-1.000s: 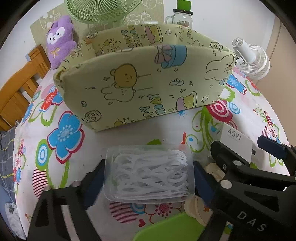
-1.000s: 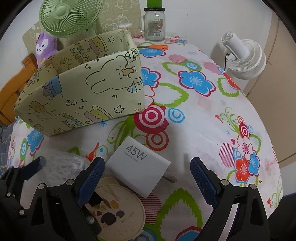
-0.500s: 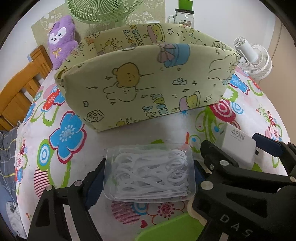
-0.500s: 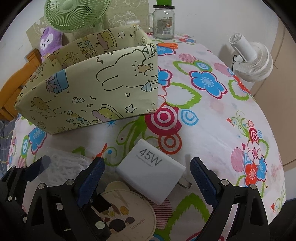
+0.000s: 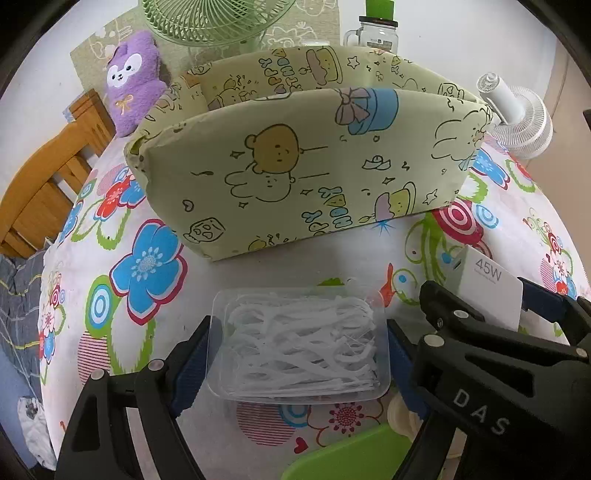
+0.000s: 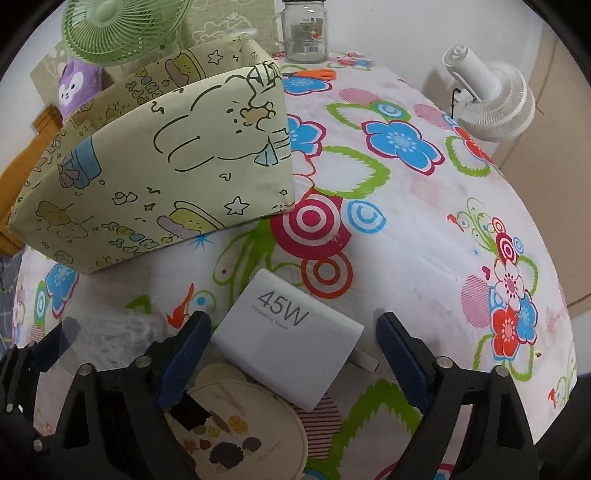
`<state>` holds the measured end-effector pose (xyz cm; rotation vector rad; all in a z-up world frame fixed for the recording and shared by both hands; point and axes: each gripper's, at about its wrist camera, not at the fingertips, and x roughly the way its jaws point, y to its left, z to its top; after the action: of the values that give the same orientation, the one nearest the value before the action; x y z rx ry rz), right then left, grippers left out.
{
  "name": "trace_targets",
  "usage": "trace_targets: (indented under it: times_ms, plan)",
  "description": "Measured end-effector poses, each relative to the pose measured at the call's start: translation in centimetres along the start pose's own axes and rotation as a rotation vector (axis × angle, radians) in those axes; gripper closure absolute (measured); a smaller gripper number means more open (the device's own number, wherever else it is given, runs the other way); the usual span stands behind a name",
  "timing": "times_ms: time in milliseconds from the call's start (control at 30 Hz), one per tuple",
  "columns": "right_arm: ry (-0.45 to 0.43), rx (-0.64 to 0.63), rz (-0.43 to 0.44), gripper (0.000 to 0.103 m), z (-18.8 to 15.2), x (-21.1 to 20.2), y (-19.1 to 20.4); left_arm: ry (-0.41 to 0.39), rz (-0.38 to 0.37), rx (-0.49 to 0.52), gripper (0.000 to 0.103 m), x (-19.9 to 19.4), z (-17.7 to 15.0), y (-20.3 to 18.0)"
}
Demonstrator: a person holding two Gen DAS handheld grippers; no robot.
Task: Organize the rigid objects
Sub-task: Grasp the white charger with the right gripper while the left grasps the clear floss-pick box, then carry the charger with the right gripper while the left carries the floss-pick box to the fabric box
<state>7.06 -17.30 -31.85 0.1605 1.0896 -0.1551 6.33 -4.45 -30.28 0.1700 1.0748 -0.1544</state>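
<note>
Flower-printed cloth (image 6: 424,229) covered the round table, with a pale green cartoon-printed storage box (image 5: 295,177) standing open toward the far side.

Both grippers pointed steeply down at the tabletop, side by side. The left gripper (image 5: 297,354) straddled a clear plastic box of white floss picks (image 5: 299,347) that lay flat on the cloth. Its blue pads (image 5: 192,365) sat against or just beside the box's two short ends; whether they pressed on it could not be told. The right gripper (image 6: 293,350) stood over a white 45W charger (image 6: 288,336), its jaws closing with the charger between them. The left pad was touching or nearly touching the charger's edge, while the right pad stood clear of it near the prongs.

The left wrist view showed the floss box in full, a bright green object (image 5: 347,454) at the bottom edge, and the right gripper's black frame crossing in from the right with only a corner of the charger visible.

The right wrist view alone showed the round printed case (image 6: 243,428) under the charger's near corner, orange-handled scissors (image 6: 314,74) at the far edge of the table, and the floss box only as a blurred shape at lower left.

Both views showed a green fan (image 6: 118,26), a purple plush toy (image 5: 129,81), a glass jar (image 6: 304,29) and a white fan (image 6: 491,99) beyond the storage box.
</note>
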Motion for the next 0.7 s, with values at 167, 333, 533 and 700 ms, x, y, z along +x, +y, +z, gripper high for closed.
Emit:
trace_targets:
  times_ms: [167,333,533,700]
  plan:
    - [-0.010,-0.016,-0.011,0.023,-0.2,-0.2,0.7,0.010,-0.012,-0.018,0.016,0.1,0.0,0.1]
    - [-0.011,-0.026,-0.010,0.023,0.0,-0.3,0.8,0.013,-0.015,-0.027,0.016,-0.1,-0.1,0.3]
    - [-0.016,-0.032,-0.004,0.023,0.2,-1.1,1.2,0.010,-0.018,-0.035,0.016,-0.6,0.2,0.7]
    - [-0.029,-0.037,0.000,0.023,0.6,-1.8,1.4,-0.002,-0.019,-0.042,0.016,-1.4,0.5,1.0]
